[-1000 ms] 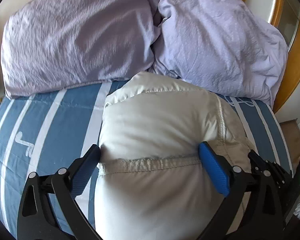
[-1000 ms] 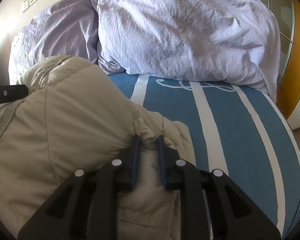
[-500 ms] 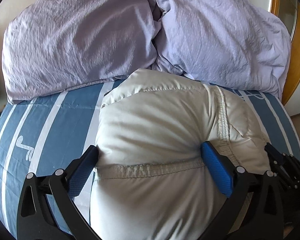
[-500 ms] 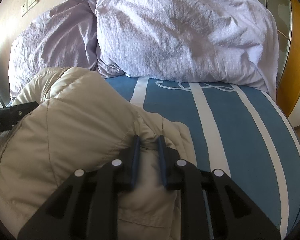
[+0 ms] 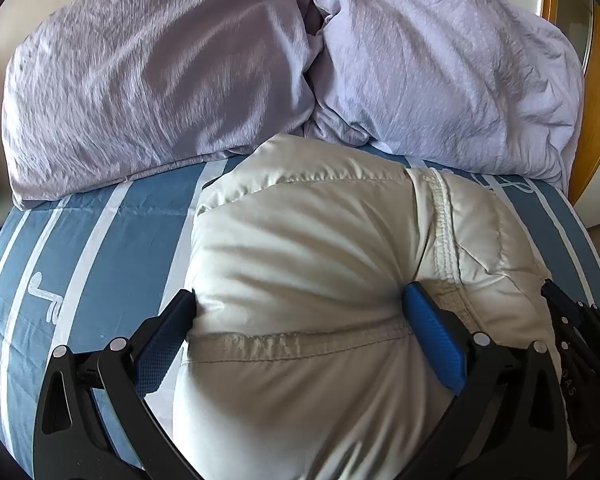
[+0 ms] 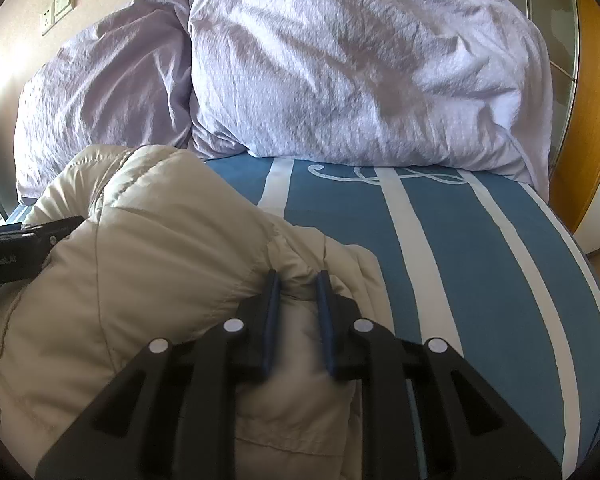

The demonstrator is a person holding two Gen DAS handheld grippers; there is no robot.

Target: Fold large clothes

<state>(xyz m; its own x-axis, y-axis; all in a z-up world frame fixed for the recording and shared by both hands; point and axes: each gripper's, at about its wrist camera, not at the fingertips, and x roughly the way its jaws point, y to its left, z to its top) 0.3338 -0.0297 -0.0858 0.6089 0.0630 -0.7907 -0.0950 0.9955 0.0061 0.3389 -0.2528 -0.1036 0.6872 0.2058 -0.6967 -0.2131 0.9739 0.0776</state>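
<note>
- The padded beige jacket [image 5: 300,280] lies bunched up on the bed, on the blue sheet with white stripes [image 5: 100,248], its far end just short of the pillows.
- A stitched seam [image 5: 300,340] runs across the jacket between the left tool's fingers; a second seam [image 5: 444,224] runs away from it toward the pillows.
- The left tool [image 5: 300,312] is spread wide, its blue pads pressing into the puffy bulk from both sides, so the jacket is gripped between them.
- The right tool [image 6: 298,280] is nearly closed, pinching a fold of the jacket's edge [image 6: 300,276] near the jacket's right side.
- In the right wrist view, part of the left tool [image 6: 28,240] shows at the jacket's left.
- Two lilac pillows [image 6: 340,60] lean at the head of the bed, touching each other.
- A wooden frame [image 6: 596,100] stands to the right, and a wall socket [image 6: 58,8] sits on the wall at upper left.
</note>
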